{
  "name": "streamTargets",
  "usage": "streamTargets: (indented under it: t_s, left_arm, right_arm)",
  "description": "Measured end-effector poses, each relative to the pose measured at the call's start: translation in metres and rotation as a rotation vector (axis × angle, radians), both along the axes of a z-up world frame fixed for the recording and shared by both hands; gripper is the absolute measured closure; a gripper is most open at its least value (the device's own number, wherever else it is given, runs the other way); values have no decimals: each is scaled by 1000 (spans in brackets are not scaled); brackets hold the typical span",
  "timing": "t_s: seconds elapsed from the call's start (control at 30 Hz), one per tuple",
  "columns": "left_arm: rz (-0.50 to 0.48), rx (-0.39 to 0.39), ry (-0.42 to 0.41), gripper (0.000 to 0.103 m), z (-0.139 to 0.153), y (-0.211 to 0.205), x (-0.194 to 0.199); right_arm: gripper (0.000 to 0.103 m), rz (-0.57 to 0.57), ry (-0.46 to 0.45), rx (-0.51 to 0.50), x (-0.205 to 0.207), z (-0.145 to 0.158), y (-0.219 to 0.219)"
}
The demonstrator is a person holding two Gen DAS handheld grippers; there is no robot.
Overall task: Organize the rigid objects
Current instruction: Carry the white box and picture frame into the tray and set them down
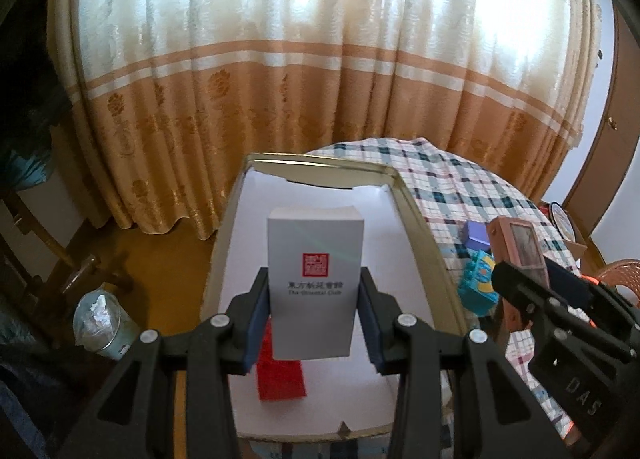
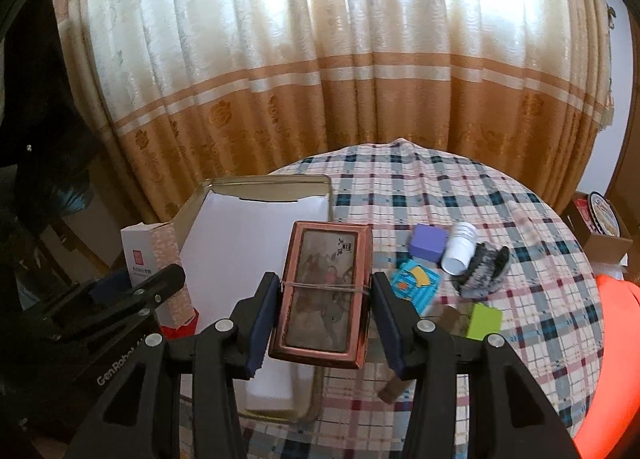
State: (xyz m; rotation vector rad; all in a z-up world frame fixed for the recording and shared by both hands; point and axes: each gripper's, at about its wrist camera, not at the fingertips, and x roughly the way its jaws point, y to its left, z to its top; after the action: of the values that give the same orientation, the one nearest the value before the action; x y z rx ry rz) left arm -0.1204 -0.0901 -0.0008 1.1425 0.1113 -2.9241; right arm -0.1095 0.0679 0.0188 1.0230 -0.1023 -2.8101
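My left gripper (image 1: 315,319) is shut on a tall white carton with a red seal (image 1: 316,279) and holds it upright above the white-lined metal tin (image 1: 420,227). A red strip (image 1: 280,371) lies on the tin's lining below it. My right gripper (image 2: 326,319) is shut on a copper-framed box with a picture lid and a rubber band (image 2: 326,291), held over the tin's right edge (image 2: 316,399). The white carton also shows in the right wrist view (image 2: 140,259), and the copper box shows in the left wrist view (image 1: 518,247).
On the checked tablecloth (image 2: 520,299) lie a purple cube (image 2: 428,241), a white cup on its side (image 2: 460,247), a grey fuzzy object (image 2: 482,271), a teal toy block (image 2: 414,283) and a green block (image 2: 484,321). A lined bin (image 1: 102,323) stands on the floor at left.
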Motion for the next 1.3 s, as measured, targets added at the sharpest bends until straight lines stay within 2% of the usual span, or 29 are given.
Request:
streamTargets:
  t_s: [0.37, 1.3]
  left_arm:
    - [40, -29, -42, 62, -12, -11, -16]
    - [65, -65, -149, 63, -37, -23, -56]
  right_arm:
    - [53, 26, -22, 24, -15, -16, -20]
    - [53, 103, -108, 76, -55, -46, -51]
